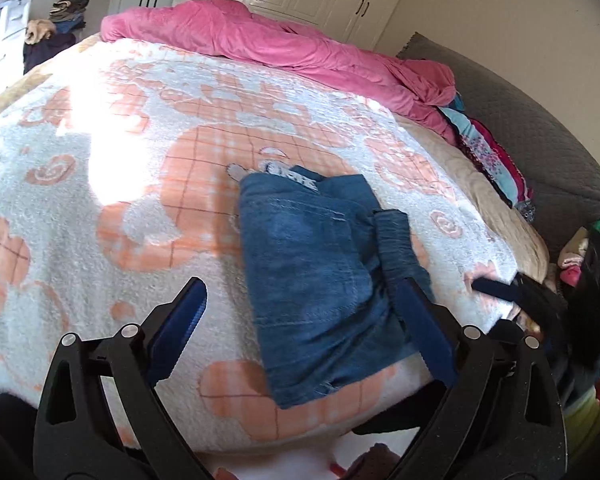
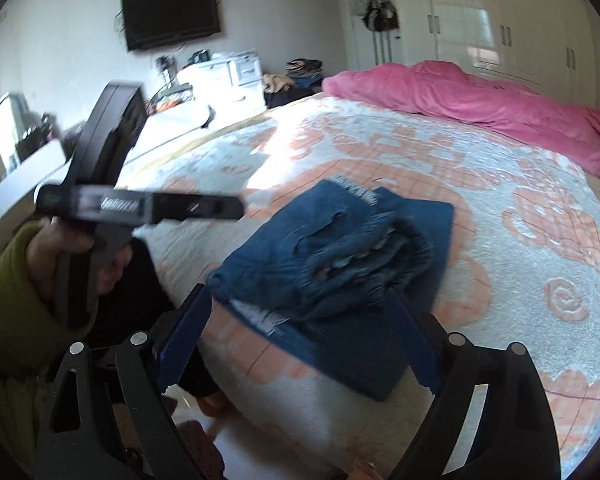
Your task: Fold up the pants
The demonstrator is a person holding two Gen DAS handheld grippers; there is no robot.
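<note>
Blue denim pants (image 1: 312, 276) lie folded into a compact rectangle on the bed's white and orange patterned blanket (image 1: 100, 200). My left gripper (image 1: 300, 300) is open and empty, hovering just above the folded pants near the bed's front edge. In the right wrist view the pants (image 2: 340, 264) show their elastic waistband bunched on top. My right gripper (image 2: 304, 300) is open and empty, its fingers spread on either side of the near end of the pants. The left gripper's body (image 2: 140, 204), held by a hand in a green sleeve, shows blurred at the left.
A pink duvet (image 1: 280, 44) is heaped along the far side of the bed. Folded colourful clothes (image 1: 488, 152) lie at the right edge by a grey headboard (image 1: 540, 128). White wardrobes (image 2: 500, 20), a wall television (image 2: 172, 16) and a cluttered white dresser (image 2: 228, 76) stand beyond.
</note>
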